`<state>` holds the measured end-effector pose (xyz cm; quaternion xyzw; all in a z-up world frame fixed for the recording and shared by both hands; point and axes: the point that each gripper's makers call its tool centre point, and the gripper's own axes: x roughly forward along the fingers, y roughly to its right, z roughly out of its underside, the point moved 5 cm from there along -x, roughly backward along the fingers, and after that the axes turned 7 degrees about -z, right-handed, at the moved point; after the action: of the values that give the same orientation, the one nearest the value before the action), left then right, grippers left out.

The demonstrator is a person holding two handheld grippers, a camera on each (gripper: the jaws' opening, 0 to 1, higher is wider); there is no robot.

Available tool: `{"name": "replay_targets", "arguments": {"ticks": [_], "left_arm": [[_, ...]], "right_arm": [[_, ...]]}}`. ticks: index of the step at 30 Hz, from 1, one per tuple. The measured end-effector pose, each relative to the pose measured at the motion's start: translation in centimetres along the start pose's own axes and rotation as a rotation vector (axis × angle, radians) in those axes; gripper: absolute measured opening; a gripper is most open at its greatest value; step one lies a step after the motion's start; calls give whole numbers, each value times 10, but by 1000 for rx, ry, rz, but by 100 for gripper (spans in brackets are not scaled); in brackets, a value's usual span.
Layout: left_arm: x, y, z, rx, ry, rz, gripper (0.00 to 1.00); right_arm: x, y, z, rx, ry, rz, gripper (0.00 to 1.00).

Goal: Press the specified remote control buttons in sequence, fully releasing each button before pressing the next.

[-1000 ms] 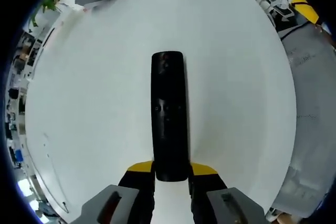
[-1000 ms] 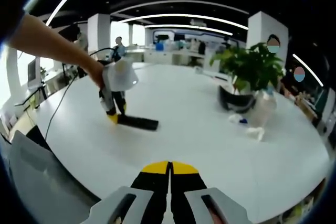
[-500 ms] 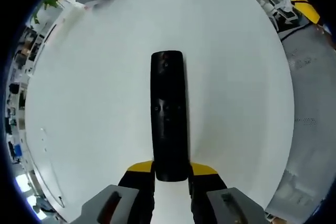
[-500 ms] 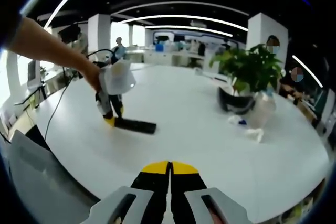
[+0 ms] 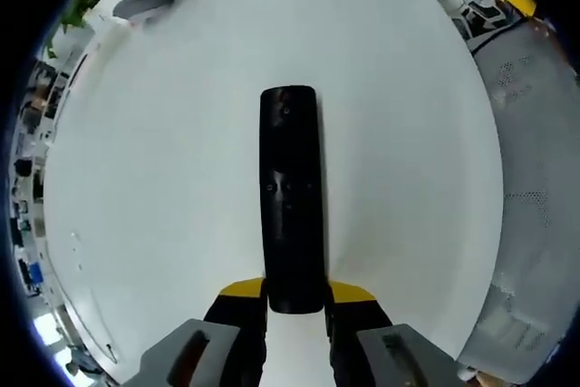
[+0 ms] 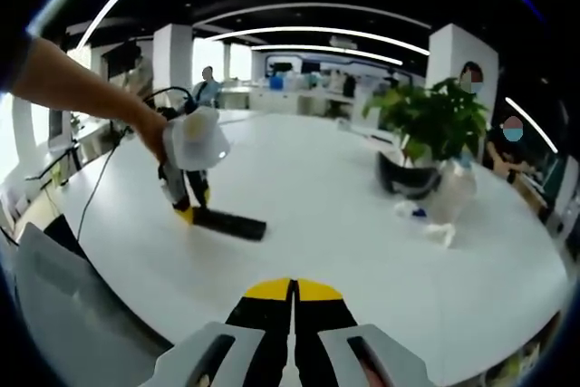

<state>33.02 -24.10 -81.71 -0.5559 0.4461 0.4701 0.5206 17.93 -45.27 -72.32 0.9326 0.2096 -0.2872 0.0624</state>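
Compared with a second earlier, the long black rectangular remote control is seen in the right gripper view to have been carried slightly toward the table's near edge, while its clamped position in the left gripper view is unchanged. The left gripper is closed on the remote's near end, yellow-tipped jaws on either side. The remote's long axis is laid flat along the round white table, pointing straight away from the left gripper toward the table's middle. The right gripper is held above the near table edge, jaws pressed together on nothing.
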Motion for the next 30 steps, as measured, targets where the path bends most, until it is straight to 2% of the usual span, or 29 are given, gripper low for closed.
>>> {"name": "replay_targets", "arguments": {"ticks": [12,22,30], "left_arm": [[-3,14,4,6,37,3,23],[-6,32,5,11,31,-3,23],[-8,47,5,-1,31,-6,23]], "right_arm": [[1,-4,0,-9,-3,-20,0],[1,-10,-1,-37,0,-48,0],[-1,-9,-2,-32,12,-44,0]]}}
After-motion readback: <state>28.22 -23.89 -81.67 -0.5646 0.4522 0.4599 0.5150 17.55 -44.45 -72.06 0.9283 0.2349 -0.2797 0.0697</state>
